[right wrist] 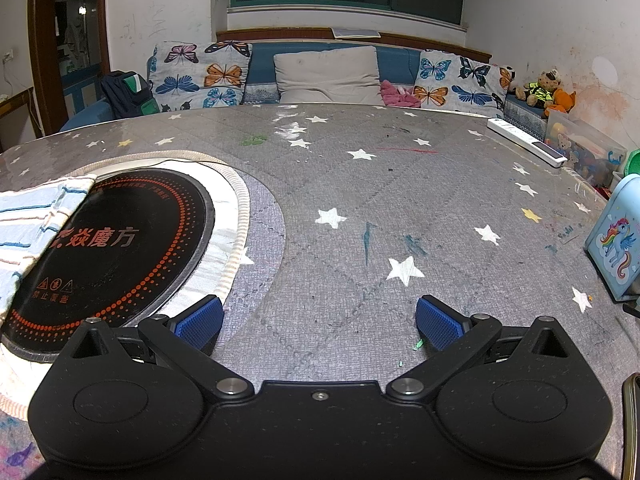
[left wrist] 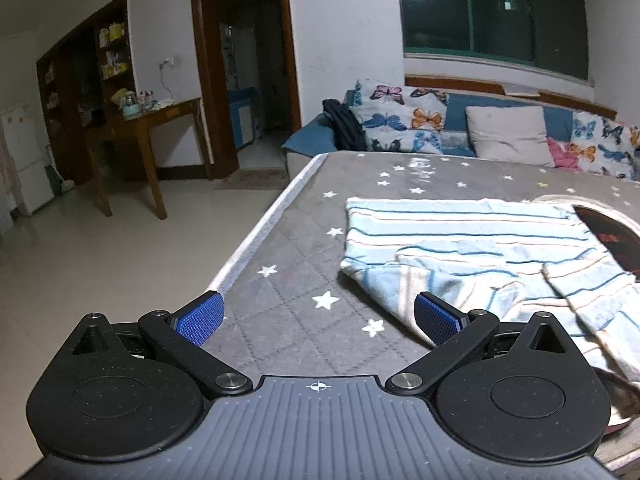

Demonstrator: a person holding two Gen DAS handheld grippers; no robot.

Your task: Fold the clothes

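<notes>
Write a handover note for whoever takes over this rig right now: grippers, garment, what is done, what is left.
Left gripper: open, empty, beside the near edge of the striped garment.
Right gripper: open, empty, over bare star-patterned table cover.
Garment lies on the table, partly folded over itself, one edge overlapping the round black induction cooktop.
Done: some folds, it seems.
Left: finish folding; nothing gripped yet.

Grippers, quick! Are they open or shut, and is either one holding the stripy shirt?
Left gripper: open, holding nothing; the striped shirt lies on the table beside it.
Right gripper: open, holding nothing, over bare star-patterned tablecloth.
</notes>
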